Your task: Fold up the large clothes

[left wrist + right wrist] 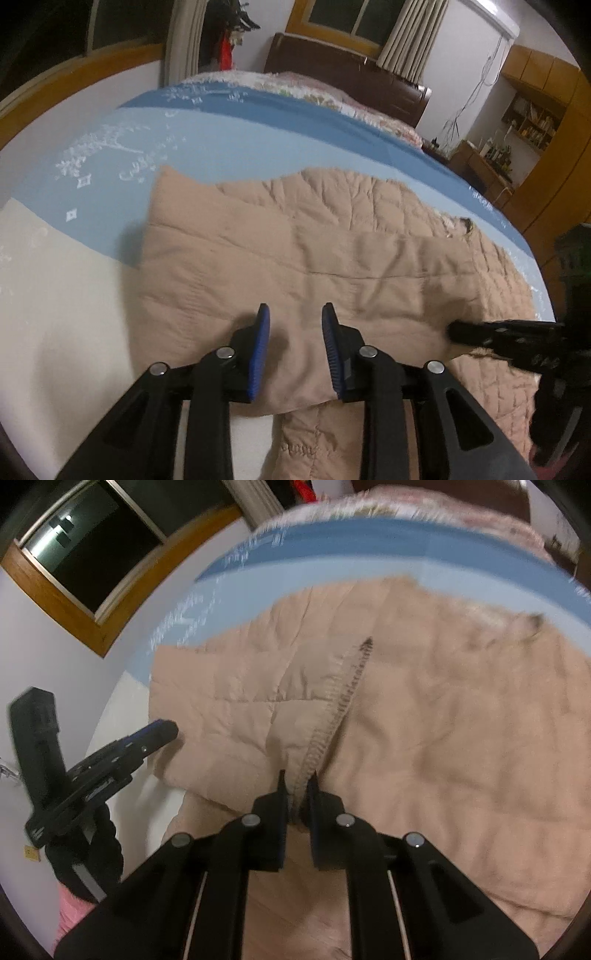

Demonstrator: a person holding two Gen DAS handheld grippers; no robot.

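Note:
A large tan quilted coat [314,236] lies spread on the blue and white bedsheet [207,144]. My left gripper [295,314] hovers open over the coat's near folded edge, with cloth showing between its blue pads but not pinched. My right gripper [298,779] is shut on the coat's zipper edge [343,690], which runs up from the jaws as a ribbed strip across the coat [443,720]. In the left wrist view the right gripper [458,332] pokes in from the right; in the right wrist view the left gripper [162,731] sits at the coat's left corner.
The bed has a dark wooden headboard [351,74] and a floral quilt [332,92] at the far end. A wooden shelf unit [532,122] stands at the right. A window [92,546] with a wooden frame is on the left wall. Bare white sheet [55,295] lies left of the coat.

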